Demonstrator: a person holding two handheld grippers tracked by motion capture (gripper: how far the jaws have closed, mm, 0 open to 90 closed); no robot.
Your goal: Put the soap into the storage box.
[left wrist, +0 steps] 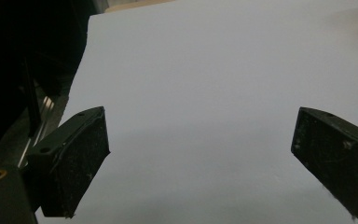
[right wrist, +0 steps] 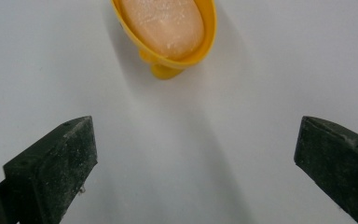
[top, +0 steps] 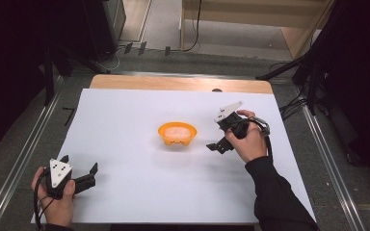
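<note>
With its jaws standing wide and empty just right of the orange plastic soap dish [top: 177, 134] holding a pale oval soap bar [right wrist: 162, 25] mid-table, the right gripper [top: 215, 145] is best keeping level and centred on that dish, while the left gripper [top: 80, 169], far to its left, is gaping empty too.

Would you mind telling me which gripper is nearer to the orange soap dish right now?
The right gripper. It sits open just right of the orange soap dish, apart from it. The left gripper rests open at the near left corner, far from it.
</note>
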